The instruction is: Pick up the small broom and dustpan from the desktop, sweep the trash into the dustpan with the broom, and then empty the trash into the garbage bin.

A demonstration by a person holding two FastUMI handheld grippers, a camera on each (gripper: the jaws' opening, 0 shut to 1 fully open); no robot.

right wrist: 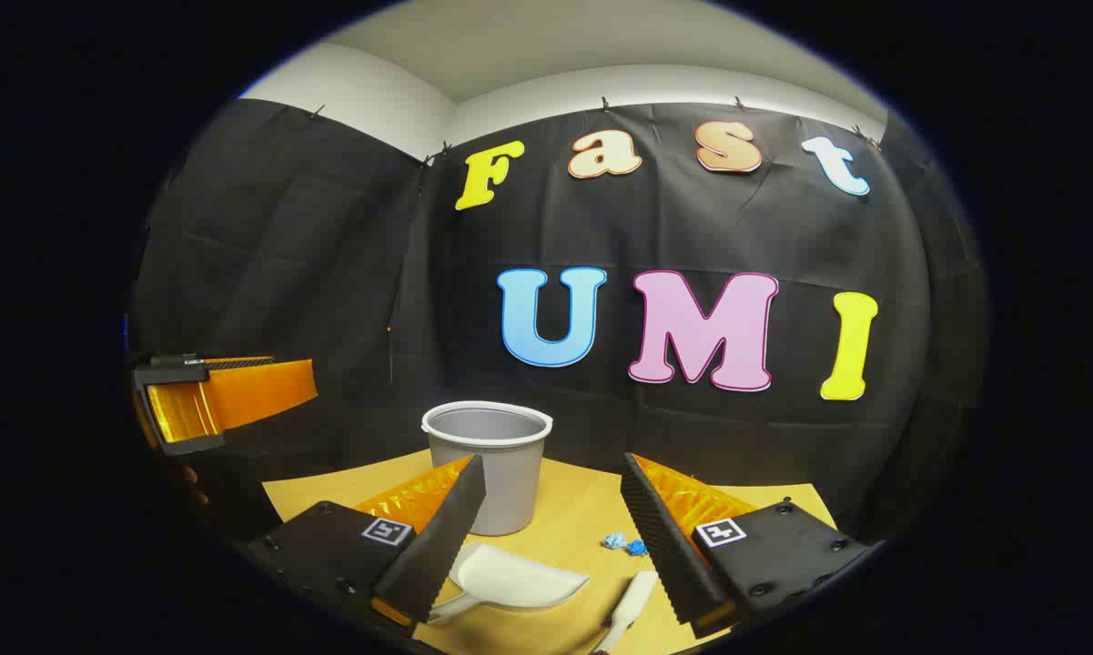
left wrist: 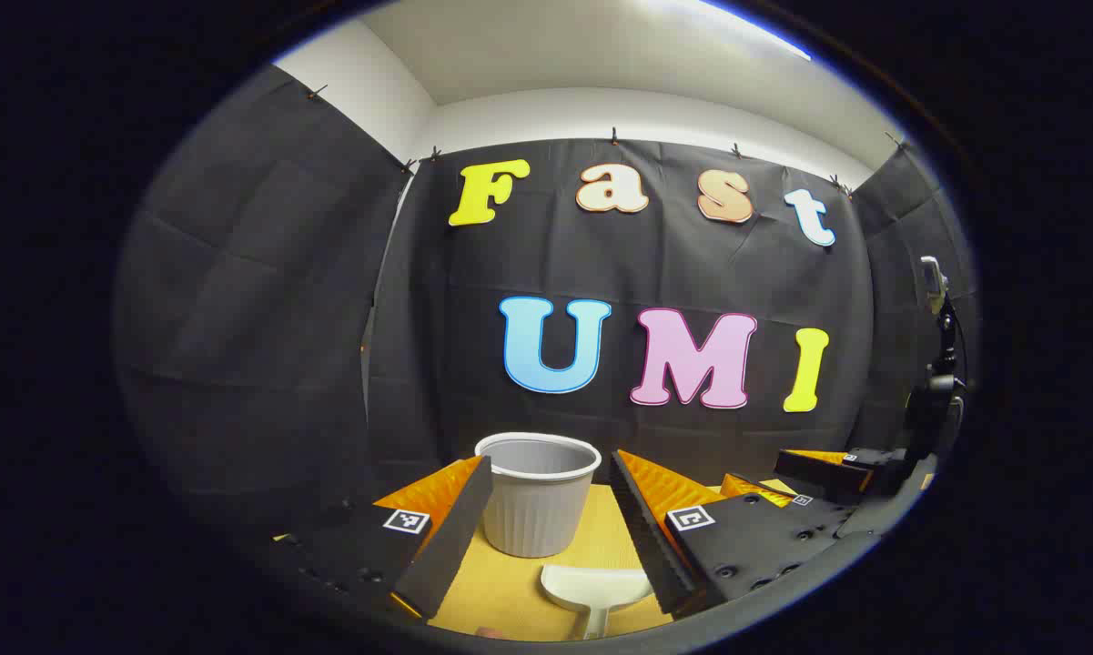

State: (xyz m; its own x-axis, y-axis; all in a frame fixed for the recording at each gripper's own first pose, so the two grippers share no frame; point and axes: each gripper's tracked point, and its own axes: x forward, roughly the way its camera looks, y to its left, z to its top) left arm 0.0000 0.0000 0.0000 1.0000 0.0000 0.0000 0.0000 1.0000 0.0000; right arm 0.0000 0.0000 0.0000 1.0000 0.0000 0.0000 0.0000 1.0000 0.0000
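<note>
Desktop (right wrist: 582, 509) of pale yellow-tan board, lower centre in both views, black cloth wall behind and at the sides, white wall strip and ceiling above.

Left gripper (left wrist: 551, 482) low over the desktop, level, aimed at the back wall. Jaws wide apart, nothing between the fingers. Same gripper seen from the side at the left edge of the right gripper view, raised above the desktop.

Right gripper (right wrist: 553, 491) also low and level. Jaws wide apart, holding nothing. It appears at the lower right of the left gripper view, off beside the left one. A dark stand (left wrist: 942, 364) rises at the right edge there.

Bin (right wrist: 487, 464): grey, round, ribbed sides, rolled rim, upright at the back of the desktop, lower centre in both views.

Dustpan (right wrist: 510, 578): white plastic, scoop-shaped, lying flat in front of the bin, bottom centre; in the left gripper view its handle points toward the camera.

Broom (right wrist: 628, 605): white handle, lying flat just right of the dustpan at the bottom of the right gripper view; the brush end is cut off.

Trash (right wrist: 625, 544): small blue crumpled bits, on the desktop right of the bin, beyond the broom.
</note>
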